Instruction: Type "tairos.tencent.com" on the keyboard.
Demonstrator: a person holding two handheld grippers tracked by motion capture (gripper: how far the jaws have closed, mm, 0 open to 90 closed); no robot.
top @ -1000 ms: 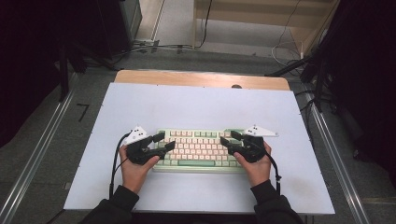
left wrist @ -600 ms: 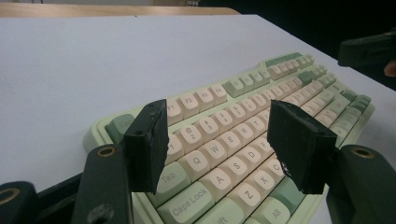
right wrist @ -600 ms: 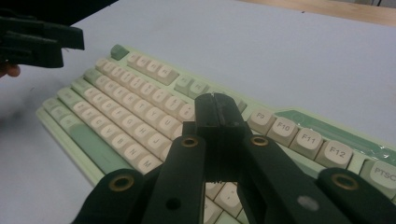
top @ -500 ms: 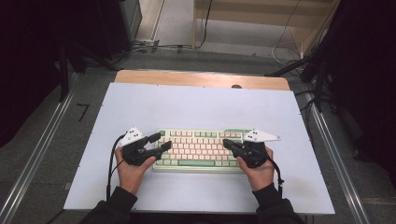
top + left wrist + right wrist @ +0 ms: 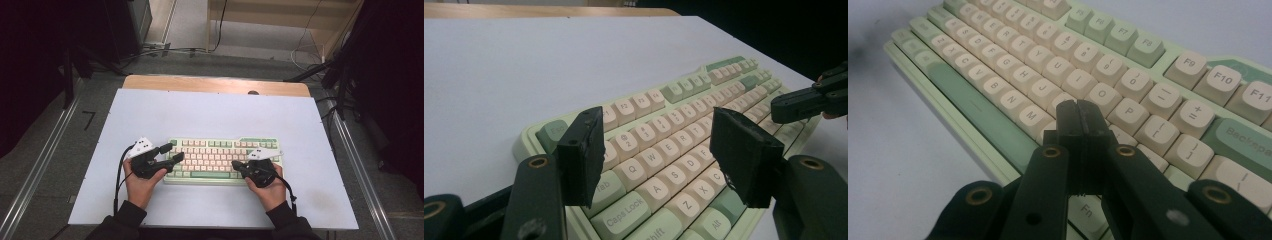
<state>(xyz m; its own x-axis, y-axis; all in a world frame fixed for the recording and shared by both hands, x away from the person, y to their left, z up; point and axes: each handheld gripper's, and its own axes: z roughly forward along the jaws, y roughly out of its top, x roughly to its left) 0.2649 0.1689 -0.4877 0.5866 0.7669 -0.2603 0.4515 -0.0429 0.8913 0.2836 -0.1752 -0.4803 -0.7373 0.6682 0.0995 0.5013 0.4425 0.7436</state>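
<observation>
Got my right gripper [image 5: 1079, 117] pinched closed into one tip to poke the mechanical keyboard [image 5: 222, 159], left gripper [image 5: 659, 150] spread wide over QWERTY.

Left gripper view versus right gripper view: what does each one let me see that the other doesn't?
The left gripper view alone shows the left gripper with jaws apart above the Tab and Q keys, the other gripper's tip farther off, and the table's far wooden edge. The right gripper view alone shows the right gripper shut, empty, above the keys near M. Both show the keyboard on the white tabletop.
</observation>
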